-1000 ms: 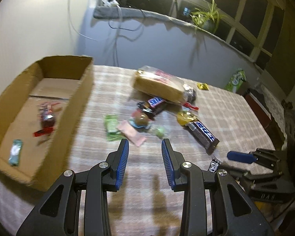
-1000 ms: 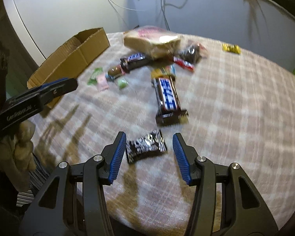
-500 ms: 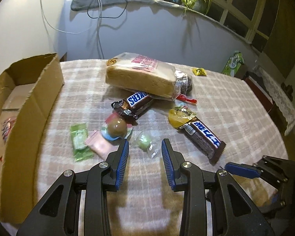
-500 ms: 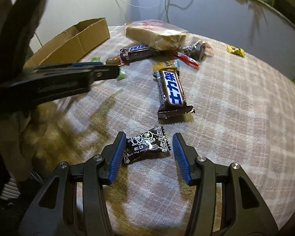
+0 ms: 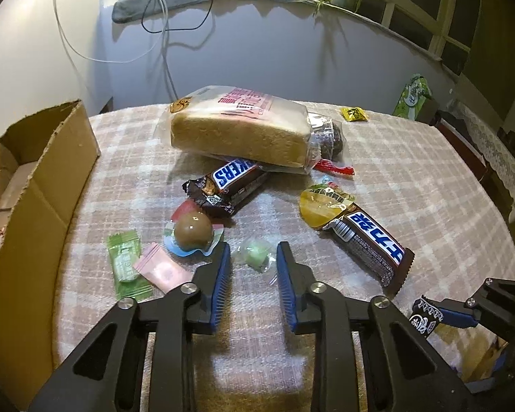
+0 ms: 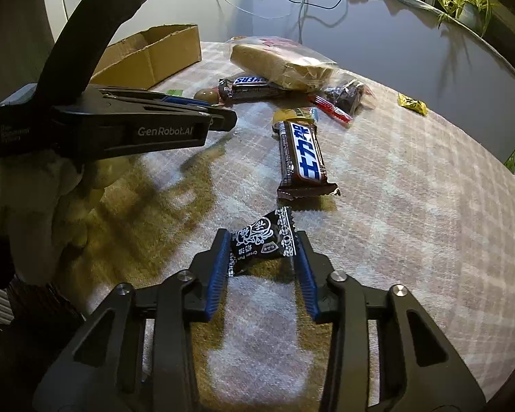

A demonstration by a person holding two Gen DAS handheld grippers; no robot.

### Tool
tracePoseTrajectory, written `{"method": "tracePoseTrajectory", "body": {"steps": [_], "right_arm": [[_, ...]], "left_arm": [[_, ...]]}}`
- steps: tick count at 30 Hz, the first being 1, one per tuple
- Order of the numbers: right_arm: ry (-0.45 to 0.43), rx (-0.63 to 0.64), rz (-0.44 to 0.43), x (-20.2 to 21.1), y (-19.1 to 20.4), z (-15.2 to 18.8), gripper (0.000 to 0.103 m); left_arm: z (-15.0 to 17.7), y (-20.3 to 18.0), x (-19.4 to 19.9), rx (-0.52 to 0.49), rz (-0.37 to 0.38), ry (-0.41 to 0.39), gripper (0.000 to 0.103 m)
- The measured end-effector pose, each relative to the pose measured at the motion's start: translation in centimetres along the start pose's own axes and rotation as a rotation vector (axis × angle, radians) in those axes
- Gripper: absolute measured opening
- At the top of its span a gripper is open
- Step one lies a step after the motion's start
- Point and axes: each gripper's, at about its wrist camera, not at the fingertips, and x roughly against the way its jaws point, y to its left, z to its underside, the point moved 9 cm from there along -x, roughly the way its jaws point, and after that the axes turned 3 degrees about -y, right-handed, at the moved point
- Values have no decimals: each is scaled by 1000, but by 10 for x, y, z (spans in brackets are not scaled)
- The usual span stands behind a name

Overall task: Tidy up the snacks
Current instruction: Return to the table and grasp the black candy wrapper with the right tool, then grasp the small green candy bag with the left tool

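Note:
My left gripper [image 5: 253, 261] is open, its fingers on either side of a small green candy in clear wrap [image 5: 255, 253] on the checked tablecloth. My right gripper [image 6: 262, 254] has closed on a black candy packet [image 6: 262, 240], which looks lifted and tilted between the pads; it also shows in the left wrist view [image 5: 424, 319]. Scattered snacks lie ahead: a bread loaf [image 5: 240, 134], a Snickers bar [image 5: 230, 182], a second chocolate bar [image 5: 374, 243], a brown egg snack [image 5: 192, 231], a green sachet [image 5: 127, 264], a pink sachet [image 5: 161, 271]. The cardboard box [image 5: 51, 185] stands at left.
A yellow jelly cup [image 5: 321, 206], a red wrapper [image 5: 336, 168], a dark snack bag [image 5: 329, 137] and a yellow candy [image 5: 353, 114] lie further back. A green bag [image 5: 413, 94] is beyond the table's far right edge. A wall with cables is behind.
My left gripper has swung from the box toward the snacks and closed in around the green candy. My right gripper has narrowed onto the black packet and tilted it up.

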Motion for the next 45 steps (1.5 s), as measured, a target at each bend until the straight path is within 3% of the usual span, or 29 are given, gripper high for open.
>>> {"method": "tracePoseTrajectory", "body": {"steps": [6,11,14,16,17,19,21,25,45], "right_arm": [[-4,-15,7,2,-4,1,17],[-4,-25,0,3,-5,1,16],[-4,-26,-3,3,-5,2,16],[-5,-25,-5,4,-5,3,16],[-5,-27,-5,4,-5,3,16],[-8,-28,-6,5,-5,3,16],[-10,-29,-7,5,-5,3,16],[-13,-35,-9,5,-6,3,15],[-36,-86,-5,19,-16,-9,11]], "left_arm": [[0,-4,0,-21,-8,-9,20],[0,-10,2,-46,-1,-17,19],[0,-9,-1,-45,1,-1,27],[-1,-9,-3,-51,-5,1,42],[-1,-10,-7,-58,-10,12,42],[0,-14,-12,-92,-19,21,41],[-1,-19,-13,-116,-20,19,29],[-2,-18,-12,-108,-9,14,20],[-7,-9,25,-33,12,-63,17]]}}
